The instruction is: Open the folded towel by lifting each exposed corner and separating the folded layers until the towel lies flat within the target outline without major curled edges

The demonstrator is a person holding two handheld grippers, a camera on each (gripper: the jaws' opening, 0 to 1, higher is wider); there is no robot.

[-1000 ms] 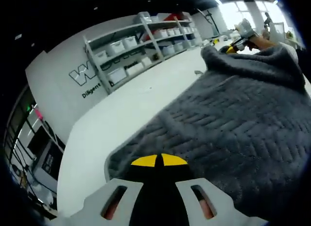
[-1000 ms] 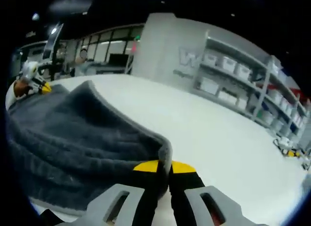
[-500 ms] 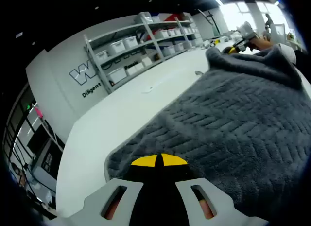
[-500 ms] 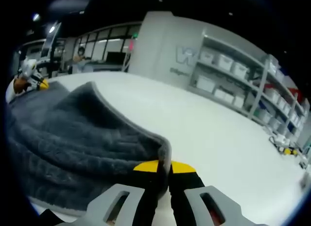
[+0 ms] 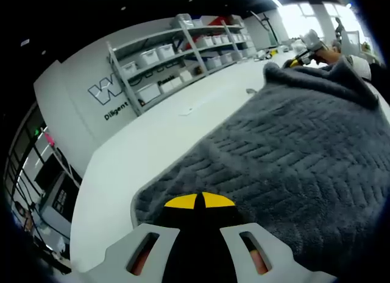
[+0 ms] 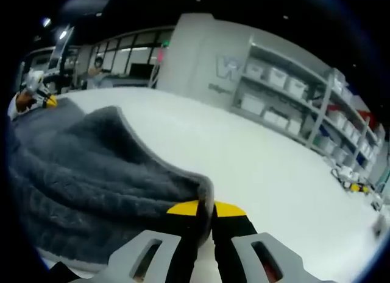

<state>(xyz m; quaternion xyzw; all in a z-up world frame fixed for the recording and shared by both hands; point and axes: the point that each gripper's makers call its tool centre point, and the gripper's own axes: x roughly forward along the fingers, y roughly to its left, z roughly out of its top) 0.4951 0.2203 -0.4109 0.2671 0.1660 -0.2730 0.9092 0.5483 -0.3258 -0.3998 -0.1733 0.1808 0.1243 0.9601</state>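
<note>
Right now the left hand-held gripper point(image 5: 200, 201) pinches a corner of the dark grey towel point(image 5: 292, 149), its yellow-tipped jaws closed on the cloth. Ahead of it the towel stretches over the white surface point(image 5: 152, 143) toward the right hand-held gripper point(image 6: 205, 208), whose jaws are likewise clamped on another towel corner, the hem curling just in front of them. Beyond both stand grey shelves point(image 5: 177, 58) with bins.
</note>
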